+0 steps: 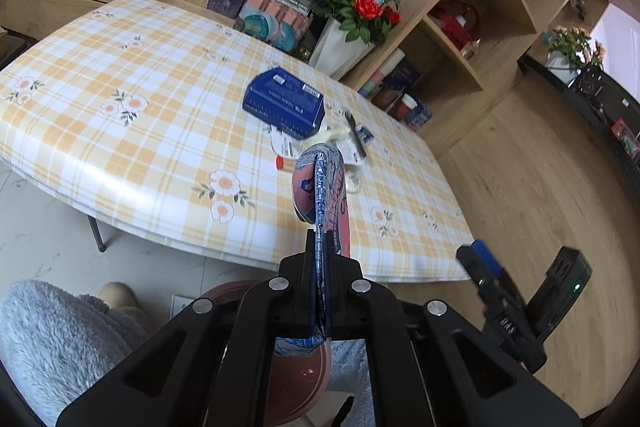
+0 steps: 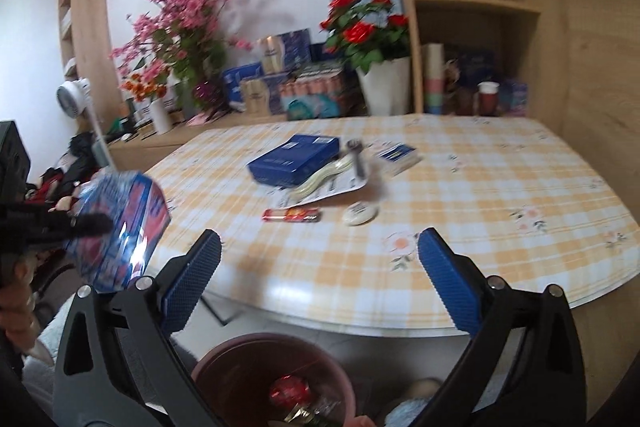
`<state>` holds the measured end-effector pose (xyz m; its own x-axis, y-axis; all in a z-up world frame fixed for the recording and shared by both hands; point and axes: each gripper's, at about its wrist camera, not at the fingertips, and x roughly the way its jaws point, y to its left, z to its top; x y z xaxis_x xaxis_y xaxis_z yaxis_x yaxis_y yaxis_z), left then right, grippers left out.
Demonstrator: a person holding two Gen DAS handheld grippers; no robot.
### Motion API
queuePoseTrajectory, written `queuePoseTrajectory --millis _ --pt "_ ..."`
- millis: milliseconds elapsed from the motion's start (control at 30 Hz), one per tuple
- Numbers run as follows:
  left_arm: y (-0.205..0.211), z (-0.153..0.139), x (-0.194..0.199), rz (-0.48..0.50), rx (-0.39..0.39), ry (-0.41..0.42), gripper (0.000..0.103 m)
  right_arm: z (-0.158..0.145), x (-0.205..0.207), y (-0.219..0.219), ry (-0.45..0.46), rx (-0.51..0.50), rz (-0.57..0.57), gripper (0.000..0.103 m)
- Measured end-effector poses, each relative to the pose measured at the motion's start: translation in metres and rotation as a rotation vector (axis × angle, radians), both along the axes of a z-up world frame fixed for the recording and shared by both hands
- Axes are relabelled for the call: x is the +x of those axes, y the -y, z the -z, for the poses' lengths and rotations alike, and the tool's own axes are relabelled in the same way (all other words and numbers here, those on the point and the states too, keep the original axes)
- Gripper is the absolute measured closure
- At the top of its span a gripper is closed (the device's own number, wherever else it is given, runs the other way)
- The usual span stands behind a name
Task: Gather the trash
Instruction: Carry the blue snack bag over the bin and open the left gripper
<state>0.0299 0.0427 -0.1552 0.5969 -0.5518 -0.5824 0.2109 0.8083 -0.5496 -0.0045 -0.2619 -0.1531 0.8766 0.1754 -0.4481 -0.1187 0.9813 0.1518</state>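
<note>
Clamped between my left gripper's [image 1: 320, 243] black jaws is a flattened blue-and-red printed snack wrapper [image 1: 322, 187], held edge-up over the near rim of the table with the yellow checked floral cloth [image 1: 120, 131]. My right gripper [image 2: 320, 247] stands wide apart, nothing between its blue pads [image 2: 192, 279]. Directly beneath both, below that table's near edge, sits a round reddish-brown plastic bin [image 2: 276, 343] with red foil inside. On the cloth beyond: a red snack bar wrapper [image 2: 292, 214], a white oval lid [image 2: 360, 214], a dark blue carton [image 2: 294, 159].
</note>
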Motion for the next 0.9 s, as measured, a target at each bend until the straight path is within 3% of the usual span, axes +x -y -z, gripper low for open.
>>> queuePoseTrajectory --millis 533,800,867,900 --pt "0.030 0.038 -0.007 0.081 0.079 -0.054 0.100 0.028 0.006 0.006 -0.037 0.003 0.068 0.006" --pt "0.039 0.041 -0.011 0.129 0.065 -0.060 0.099 0.032 0.005 0.006 -0.052 -0.001 0.072 0.006" --pt "0.039 0.040 -0.012 0.135 0.043 -0.054 0.088 0.032 0.005 0.007 -0.048 -0.002 0.074 0.006" --pt "0.039 0.038 -0.012 0.132 0.040 -0.045 0.075 0.032 0.005 0.007 -0.047 -0.002 0.075 0.006"
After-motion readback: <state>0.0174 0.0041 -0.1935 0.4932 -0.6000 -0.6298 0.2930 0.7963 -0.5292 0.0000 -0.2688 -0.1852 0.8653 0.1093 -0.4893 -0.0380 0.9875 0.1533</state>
